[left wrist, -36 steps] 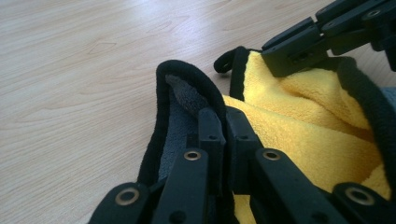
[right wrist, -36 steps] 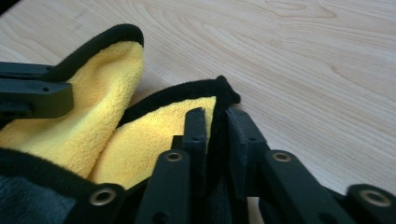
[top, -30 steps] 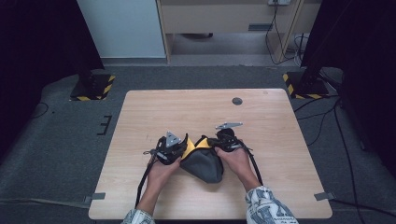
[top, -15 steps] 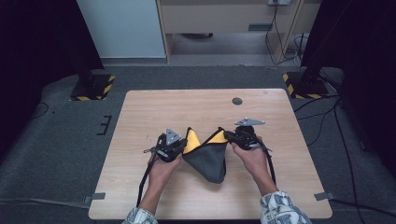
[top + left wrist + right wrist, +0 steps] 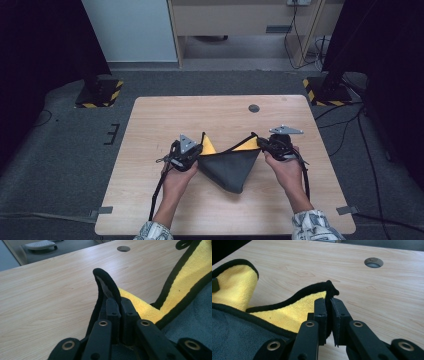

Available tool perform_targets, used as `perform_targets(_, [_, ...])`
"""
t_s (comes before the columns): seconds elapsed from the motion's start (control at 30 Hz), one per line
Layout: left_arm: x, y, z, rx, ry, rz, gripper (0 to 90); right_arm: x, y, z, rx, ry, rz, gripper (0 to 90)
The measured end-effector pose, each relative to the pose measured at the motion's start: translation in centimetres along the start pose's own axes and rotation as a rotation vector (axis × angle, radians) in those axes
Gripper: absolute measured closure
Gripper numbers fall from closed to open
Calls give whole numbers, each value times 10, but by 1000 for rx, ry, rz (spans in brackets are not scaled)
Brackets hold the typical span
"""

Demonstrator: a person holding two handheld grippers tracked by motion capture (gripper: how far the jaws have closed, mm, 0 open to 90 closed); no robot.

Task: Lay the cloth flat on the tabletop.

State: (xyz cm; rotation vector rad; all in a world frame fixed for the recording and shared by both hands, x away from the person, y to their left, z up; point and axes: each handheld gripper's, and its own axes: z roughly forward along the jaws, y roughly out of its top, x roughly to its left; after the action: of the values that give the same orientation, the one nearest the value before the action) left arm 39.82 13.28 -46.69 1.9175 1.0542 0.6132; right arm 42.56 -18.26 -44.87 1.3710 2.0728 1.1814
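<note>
- A person sits at a wooden worktop (image 5: 150, 210) and holds a claw in each hand.
- The left claw (image 5: 194, 154) pinches one corner of a cloth (image 5: 230, 167). Its jaws are squeezed tight on the black edge of the cloth.
- In the left gripper view, that corner (image 5: 105, 285) sticks up above the jaws like a little curled ear.
- The right claw (image 5: 261, 143) pinches another corner of the same cloth. Its jaws are tight on the black edge too.
- In the right gripper view, that corner (image 5: 329, 290) pokes up just above the jaws.
- The cloth is dark grey on one side and yellow on the other, with a black border all round.
- The cloth hangs between the two claws, near the middle of the worktop, on the side close to the person.
- The top edge is pulled out between the claws and dips a bit in the middle.
- The rest of the cloth droops down to a point that lies on the worktop, close to the person.
- A small round hole (image 5: 254, 108) sits in the worktop on the far side, well apart from the cloth.
- The floor (image 5: 60, 150) around the worktop is grey.
</note>
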Motion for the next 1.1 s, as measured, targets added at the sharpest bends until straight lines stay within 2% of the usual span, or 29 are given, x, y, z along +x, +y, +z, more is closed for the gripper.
perform_targets(0.37, [-7, -12, 17, 56, -26, -3, 858, -6, -16, 5, 35, -11, -2, 835])
perform_targets(0.43, [-8, -14, 19, 46, -32, -8, 816, -7, -17, 6, 43, -12, -4, 835])
perform_targets(0.5, [-8, -14, 19, 47, -31, -7, 705, -7, -19, 8, 53, -13, -4, 835])
perform_targets(0.6, [-7, -13, 18, 29, -34, 1, 654, -8, -20, 9, 58, -15, -9, 834])
perform_targets(0.63, [-7, -13, 17, 21, -36, -1, 604, -9, -20, 10, 61, -16, -4, 835])
perform_targets(0.8, [-3, -11, 12, -4, -45, -20, 550, -10, -21, 12, 72, -18, -5, 834])
perform_targets(0.97, [5, -10, 4, -42, -35, -34, 525, -9, -21, 13, 79, -21, -4, 834])
perform_targets(1.1, [15, -10, 0, -31, -9, -34, 535, -9, -21, 13, 85, -23, -3, 834])
